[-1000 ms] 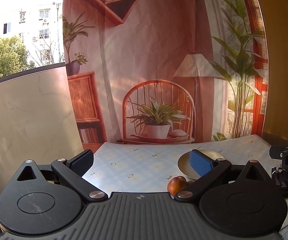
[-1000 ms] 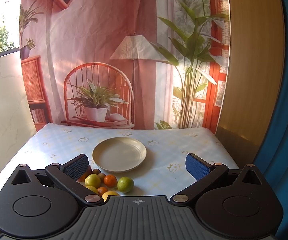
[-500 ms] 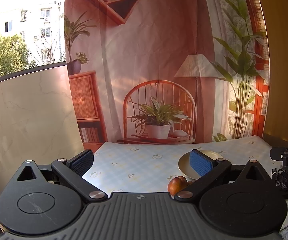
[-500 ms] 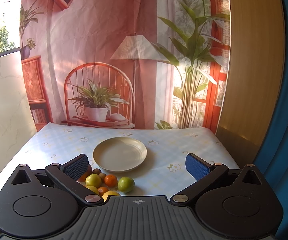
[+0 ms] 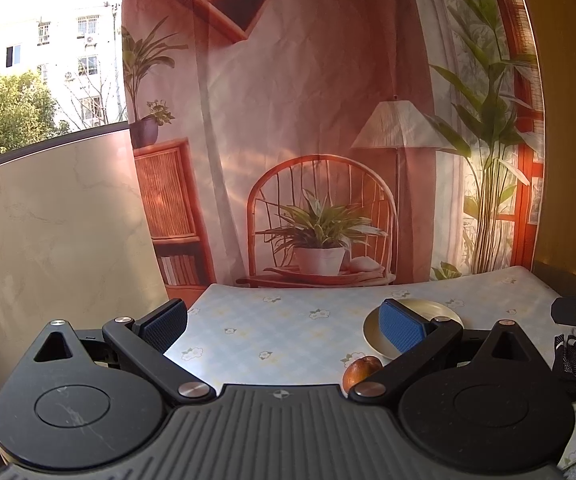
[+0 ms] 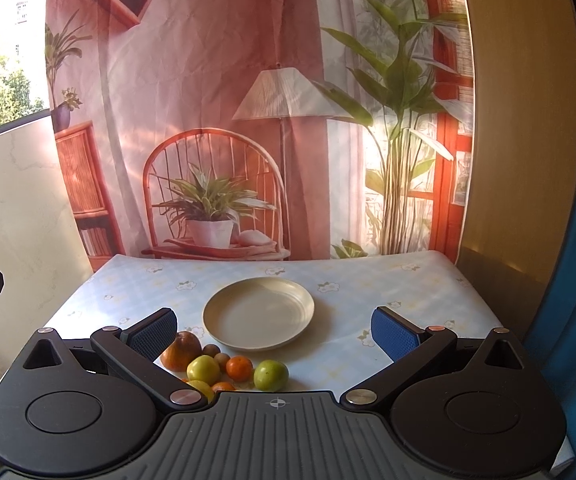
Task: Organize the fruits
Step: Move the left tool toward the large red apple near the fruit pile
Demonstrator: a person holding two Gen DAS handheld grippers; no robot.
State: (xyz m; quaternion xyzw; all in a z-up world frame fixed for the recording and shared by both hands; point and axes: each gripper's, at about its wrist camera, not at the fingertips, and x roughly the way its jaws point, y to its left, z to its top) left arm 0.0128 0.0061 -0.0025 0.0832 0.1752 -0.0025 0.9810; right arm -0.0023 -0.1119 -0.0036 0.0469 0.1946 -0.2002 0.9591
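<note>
Above: right gripper [image 6: 273,330] spread wide and empty over the near edge of the flowered tablecloth [image 6: 408,300]; left gripper [image 5: 283,326] likewise wide and empty, off to the left. Just beyond the right fingers: fruit cluster [image 6: 223,366] of a brown pear [image 6: 181,350], yellow-green fruit [image 6: 203,368], small orange [image 6: 239,367] and green fruit [image 6: 270,374], packed touching, with the bare cream plate [image 6: 257,314] just behind. Likely hazards: round fruit nudged by a descending finger and rolling off the near edge, or two neighbours pinched together owing to the tight packing.
</note>
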